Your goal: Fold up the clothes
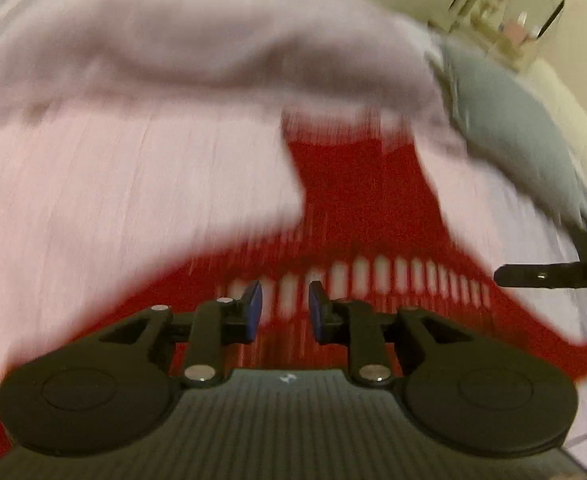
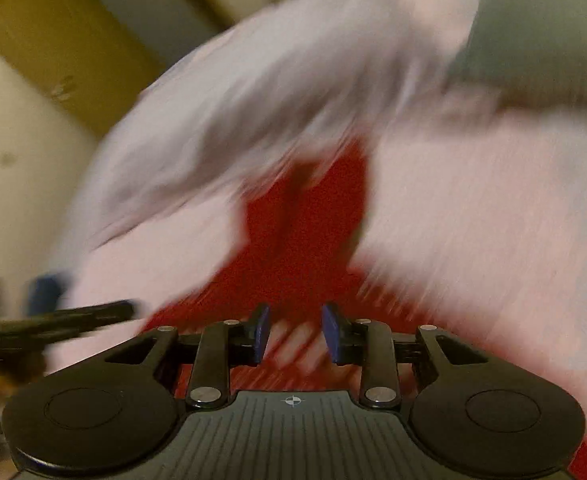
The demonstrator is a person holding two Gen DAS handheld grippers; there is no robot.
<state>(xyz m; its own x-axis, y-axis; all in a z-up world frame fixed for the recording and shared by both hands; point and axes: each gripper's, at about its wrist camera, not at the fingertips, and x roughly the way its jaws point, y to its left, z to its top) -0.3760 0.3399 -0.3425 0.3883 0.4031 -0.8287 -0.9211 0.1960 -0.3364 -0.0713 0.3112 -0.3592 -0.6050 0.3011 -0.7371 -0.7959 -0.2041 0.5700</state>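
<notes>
Looking out along my left tool (image 1: 284, 309), I see its blue pads parted with nothing between them, and my right tool (image 2: 295, 334) is spread the same way, empty. Both hang low over the near edge of the red garment (image 1: 357, 208), which lies spread on the bed's pale sheet (image 1: 93, 208); its striped white-and-red hem sits just beyond the pads. I judge the tools are set side by side here to take that hem at two places for a fold. Past the garment, a bunched pale blanket (image 1: 181, 40) rises close to its far end and could crowd the fold. Beside the blanket lies a grey-blue pillow (image 1: 505, 120). Both views are heavily blurred, so finer detail escapes me.
</notes>
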